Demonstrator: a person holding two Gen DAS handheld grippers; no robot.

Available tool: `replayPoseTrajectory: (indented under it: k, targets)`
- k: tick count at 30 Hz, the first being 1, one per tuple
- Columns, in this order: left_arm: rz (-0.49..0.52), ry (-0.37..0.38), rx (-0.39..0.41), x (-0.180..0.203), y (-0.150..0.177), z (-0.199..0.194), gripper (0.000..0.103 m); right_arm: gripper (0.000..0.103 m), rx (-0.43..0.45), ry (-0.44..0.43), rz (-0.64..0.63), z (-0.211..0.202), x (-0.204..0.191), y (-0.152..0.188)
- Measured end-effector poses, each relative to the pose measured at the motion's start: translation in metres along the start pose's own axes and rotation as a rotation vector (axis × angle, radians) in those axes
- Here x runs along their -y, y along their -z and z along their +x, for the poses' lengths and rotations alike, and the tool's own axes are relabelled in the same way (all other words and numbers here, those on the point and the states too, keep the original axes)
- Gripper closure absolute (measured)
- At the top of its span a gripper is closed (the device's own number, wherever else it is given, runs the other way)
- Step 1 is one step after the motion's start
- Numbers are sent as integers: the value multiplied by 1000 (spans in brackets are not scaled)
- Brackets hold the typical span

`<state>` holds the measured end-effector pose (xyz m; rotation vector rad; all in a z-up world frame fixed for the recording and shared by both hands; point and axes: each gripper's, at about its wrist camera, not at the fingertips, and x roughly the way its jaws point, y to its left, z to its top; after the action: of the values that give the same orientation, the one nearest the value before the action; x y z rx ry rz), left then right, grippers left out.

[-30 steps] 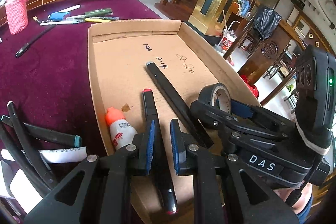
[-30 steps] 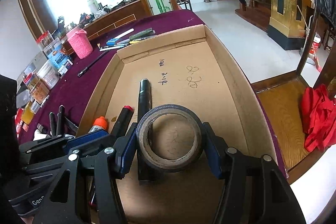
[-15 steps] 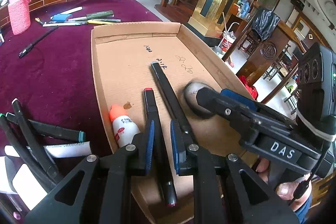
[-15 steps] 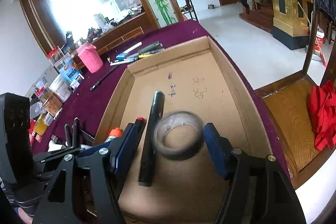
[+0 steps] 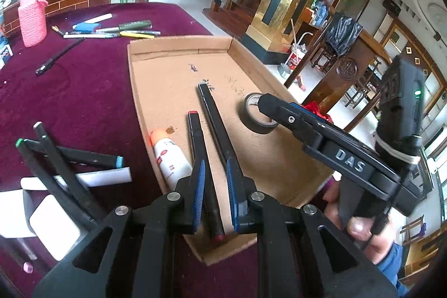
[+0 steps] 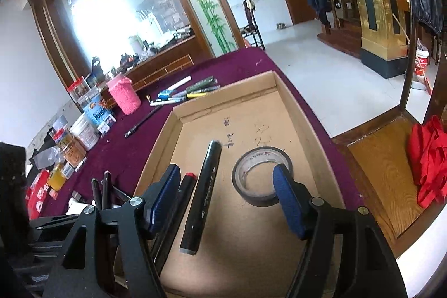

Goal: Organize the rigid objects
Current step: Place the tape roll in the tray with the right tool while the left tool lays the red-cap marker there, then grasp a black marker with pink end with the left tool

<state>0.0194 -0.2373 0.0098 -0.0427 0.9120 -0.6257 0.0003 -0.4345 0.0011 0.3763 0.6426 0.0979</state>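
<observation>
Inside cardboard tray [image 6: 293, 102]: tape roll [image 6: 261, 176], two markers, seemingly a glue bottle [image 5: 169, 158], right gripper [image 6: 226, 197] released, left gripper [image 5: 214, 186] narrowly parted, empty.

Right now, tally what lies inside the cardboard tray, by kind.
Inside the cardboard tray:
Markers: 2 (red-capped marker, long black marker)
Glue bottle: 1 (white, orange cap)
Tape roll: 1 (dark)
Total: 4
</observation>
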Motion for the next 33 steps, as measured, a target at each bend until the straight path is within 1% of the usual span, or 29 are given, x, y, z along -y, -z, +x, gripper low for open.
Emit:
replayPoseTrajectory:
  k: [2,4,7,10,13,14,18,19,22,23,26,28,29,31,33]
  targets:
    - [-8,3,14,-4,0,-11,90,39,16,-14,0,-3,-1,-1]
    - [-16,-2,23,-8,1,-21,86,39,29,-16,-12,-4,-3,-1]
    - [-33,-10,40,-21,7,-40,86,39,46,-28,-38,-7,-8,-2]
    - [-74,-34,54,-44,17,-62,86,39,57,-17,-77,-6,-16,0]
    - [-154,-56,71,-81,31,-84,86,39,53,-7,-99,-4,-20,1]
    - [-202,-77,76,-100,38,-93,86,39,54,-7,-101,-4,-21,1]
    - [-337,-128,65,-154,61,-113,86,39,62,-12,-100,-6,-21,1]
    - [-363,-145,57,-165,66,-115,86,39,62,-14,-98,-7,-21,1]
    - [-440,-227,27,-196,80,-114,86,39,68,-25,-95,-9,-21,2]
    - [-485,-252,9,-207,85,-111,86,38,71,-29,-96,-9,-21,2]
    - [-540,-276,-28,-225,91,-100,85,38,79,-36,-99,-11,-23,2]
    - [-539,-274,-23,-226,89,-96,79,37,81,-45,-97,-12,-24,2]
    - [-535,-289,-23,-225,87,-93,78,37,83,-54,-96,-13,-24,2]
    - [-519,-341,-23,-224,82,-87,74,36,84,-65,-94,-14,-24,2]
    - [-499,-371,-11,-223,79,-81,73,36,88,-74,-95,-15,-25,2]
